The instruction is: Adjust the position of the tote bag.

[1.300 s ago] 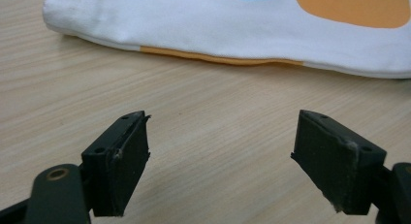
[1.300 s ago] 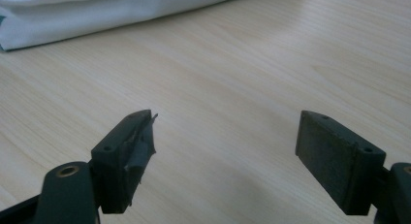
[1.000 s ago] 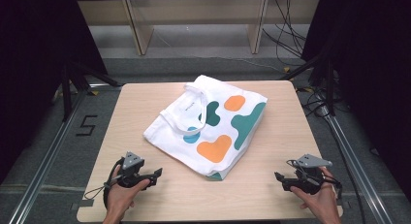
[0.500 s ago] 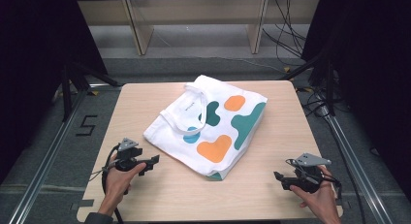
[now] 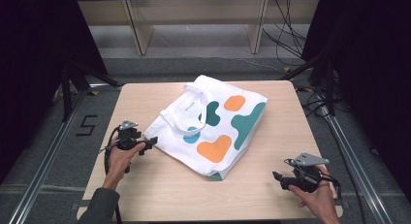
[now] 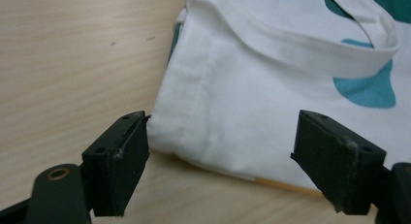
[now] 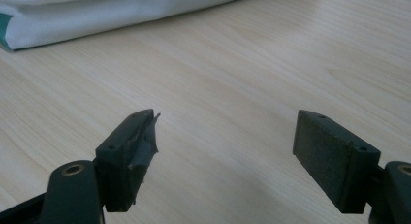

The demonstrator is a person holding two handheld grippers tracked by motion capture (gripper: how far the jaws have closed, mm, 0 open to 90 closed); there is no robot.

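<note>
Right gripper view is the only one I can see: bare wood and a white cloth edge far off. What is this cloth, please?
Observer: It is a white tote bag with orange, teal and blue blobs, lying flat on the table.
Operator: Where is the other tool?
Observer: The left tool is at the bag's left corner, jaws open and pointing at it.
Operator: Does it grip the fabric?
Observer: No. In the left gripper view the corner lies between the open jaws, not pinched.
Operator: And the handles?
Observer: One white handle lies looped on top of the bag.
</note>
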